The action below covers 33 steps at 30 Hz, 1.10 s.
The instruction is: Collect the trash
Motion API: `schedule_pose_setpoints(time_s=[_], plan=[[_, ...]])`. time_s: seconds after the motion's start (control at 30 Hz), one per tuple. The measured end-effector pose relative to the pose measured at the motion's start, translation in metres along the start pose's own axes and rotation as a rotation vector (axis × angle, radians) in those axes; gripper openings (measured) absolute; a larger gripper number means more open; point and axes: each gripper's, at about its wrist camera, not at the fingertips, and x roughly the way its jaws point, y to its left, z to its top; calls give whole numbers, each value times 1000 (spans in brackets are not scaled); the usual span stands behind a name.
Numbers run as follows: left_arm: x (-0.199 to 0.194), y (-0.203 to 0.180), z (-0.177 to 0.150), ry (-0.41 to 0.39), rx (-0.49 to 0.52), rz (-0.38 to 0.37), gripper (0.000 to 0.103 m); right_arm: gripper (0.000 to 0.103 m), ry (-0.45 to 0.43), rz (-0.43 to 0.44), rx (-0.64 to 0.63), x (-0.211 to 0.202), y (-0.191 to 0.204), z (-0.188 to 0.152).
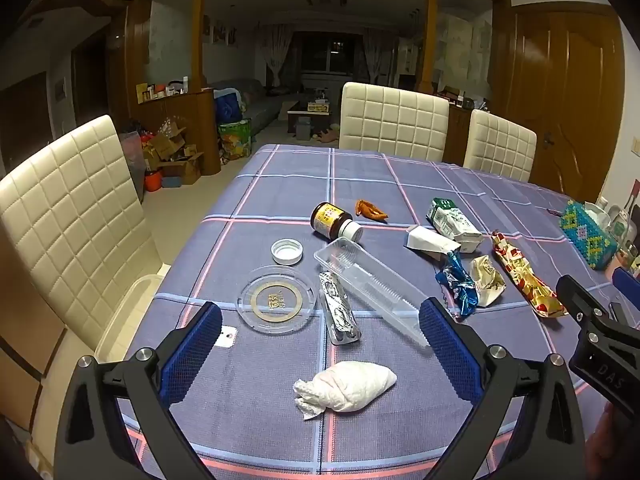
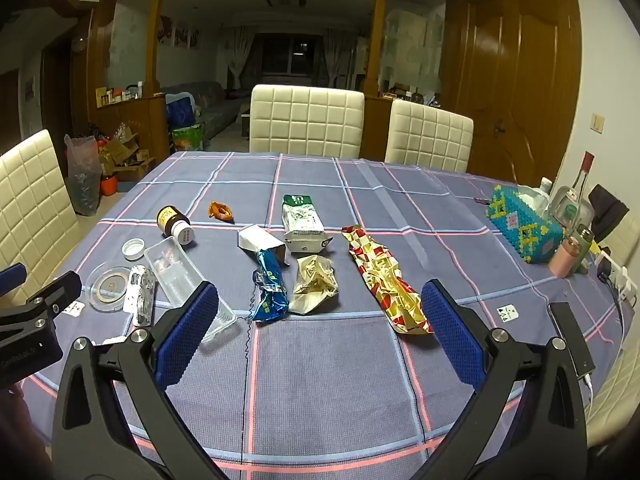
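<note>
Trash lies scattered on the plaid tablecloth (image 1: 280, 184). My left gripper (image 1: 320, 344) is open and empty above a crumpled white tissue (image 1: 346, 386); beyond it lie a foil wrapper (image 1: 338, 308), a clear plastic tray (image 1: 368, 284), a round clear lid (image 1: 276, 298), a white cap (image 1: 286, 251) and a brown bottle (image 1: 334, 222) on its side. My right gripper (image 2: 320, 332) is open and empty in front of a blue wrapper (image 2: 270, 290), a cream wrapper (image 2: 314, 288) and a red-gold wrapper (image 2: 384, 280). A green-white bag (image 2: 302, 218), white paper (image 2: 260, 242) and orange scrap (image 2: 220, 211) lie farther back.
Cream padded chairs (image 1: 394, 120) stand around the table. A beaded tissue box (image 2: 522, 226), bottles (image 2: 570, 208) and a phone (image 2: 570, 338) sit at the right edge. A small white card (image 1: 226, 336) lies near the left fingertip (image 1: 200, 320).
</note>
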Motion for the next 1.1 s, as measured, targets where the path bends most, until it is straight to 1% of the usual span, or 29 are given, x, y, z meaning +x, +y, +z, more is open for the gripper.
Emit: schedule_pose_setpoints(time_s=[1.1], plan=[[-3, 0, 0, -14, 2, -1, 97, 100, 0, 0, 0, -1, 0, 1]])
